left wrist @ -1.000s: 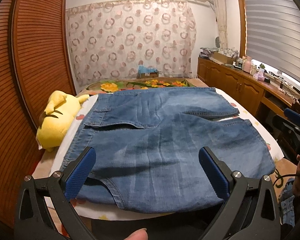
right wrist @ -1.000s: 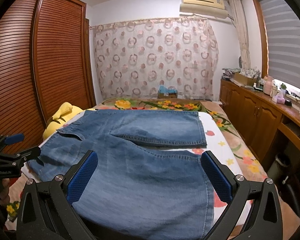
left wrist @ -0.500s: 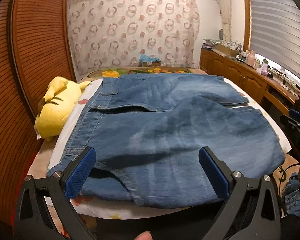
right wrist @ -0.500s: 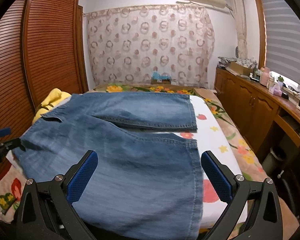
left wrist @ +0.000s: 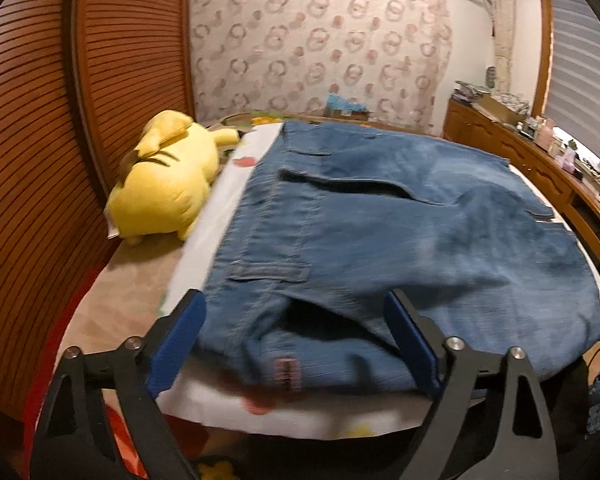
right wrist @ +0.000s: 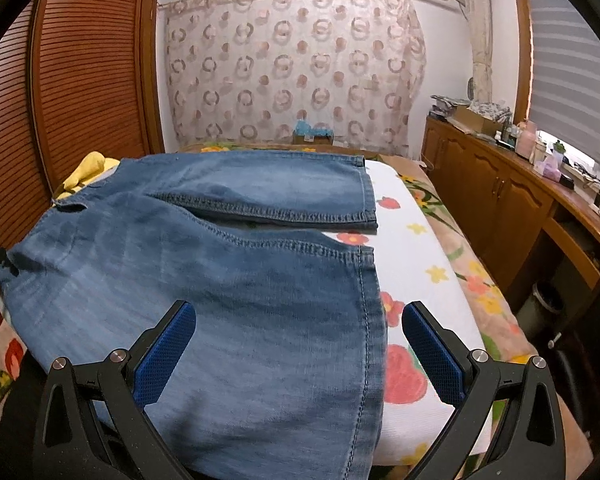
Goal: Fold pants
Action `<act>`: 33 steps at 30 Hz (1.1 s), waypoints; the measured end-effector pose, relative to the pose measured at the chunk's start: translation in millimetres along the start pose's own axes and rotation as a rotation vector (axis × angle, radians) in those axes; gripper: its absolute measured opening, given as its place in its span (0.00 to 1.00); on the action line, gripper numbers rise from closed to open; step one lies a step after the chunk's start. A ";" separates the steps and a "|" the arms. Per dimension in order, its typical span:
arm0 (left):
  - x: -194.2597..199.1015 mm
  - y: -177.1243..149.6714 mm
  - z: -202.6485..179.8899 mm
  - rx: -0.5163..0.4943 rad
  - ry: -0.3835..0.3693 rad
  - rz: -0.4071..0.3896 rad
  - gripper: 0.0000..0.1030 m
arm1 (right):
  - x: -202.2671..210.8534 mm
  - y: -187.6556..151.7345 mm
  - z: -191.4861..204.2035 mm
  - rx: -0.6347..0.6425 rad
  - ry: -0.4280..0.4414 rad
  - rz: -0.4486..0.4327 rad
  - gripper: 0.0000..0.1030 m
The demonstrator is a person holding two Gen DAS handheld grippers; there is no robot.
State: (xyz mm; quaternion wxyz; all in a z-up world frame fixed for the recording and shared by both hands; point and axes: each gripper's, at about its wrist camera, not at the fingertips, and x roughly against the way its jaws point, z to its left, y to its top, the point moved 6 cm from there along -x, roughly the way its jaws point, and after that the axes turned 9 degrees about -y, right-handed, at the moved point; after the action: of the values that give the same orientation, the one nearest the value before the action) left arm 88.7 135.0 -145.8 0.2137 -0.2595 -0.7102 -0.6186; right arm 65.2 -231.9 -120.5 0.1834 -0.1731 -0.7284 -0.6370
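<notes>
Lying flat on the bed (right wrist: 416, 264): denim pants (left wrist: 380, 240) | left gripper (left wrist: 296, 332) closing, waistband corner between its jaws, unpinched | right gripper (right wrist: 300, 344) wide open over the leg hem, holding nothing

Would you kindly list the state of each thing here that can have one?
denim pants: spread flat on the bed, unfolded, legs apart
left gripper: closing, waistband corner between the jaws, not yet pinched
right gripper: open over a leg hem
plush toy: lying beside the pants
</notes>
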 end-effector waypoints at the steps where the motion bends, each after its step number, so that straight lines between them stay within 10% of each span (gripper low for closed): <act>1: -0.1 -1.3 6.1 0.006 0.011 0.005 0.82 | 0.9 -0.8 -1.6 0.000 0.001 -0.001 1.00; 24: -15.9 -29.7 56.8 0.114 0.021 0.067 0.62 | 18.1 -18.8 -35.4 -0.012 0.012 0.079 0.99; 33: -10.3 -24.6 47.3 0.061 0.006 0.020 0.30 | 12.1 -21.7 -32.3 0.023 0.036 0.115 0.95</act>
State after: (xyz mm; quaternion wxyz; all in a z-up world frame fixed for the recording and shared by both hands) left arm 81.8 178.2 -177.9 0.2298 -0.2580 -0.7255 -0.5952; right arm 45.6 -266.5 -129.5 0.2349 -0.2009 -0.7212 -0.6199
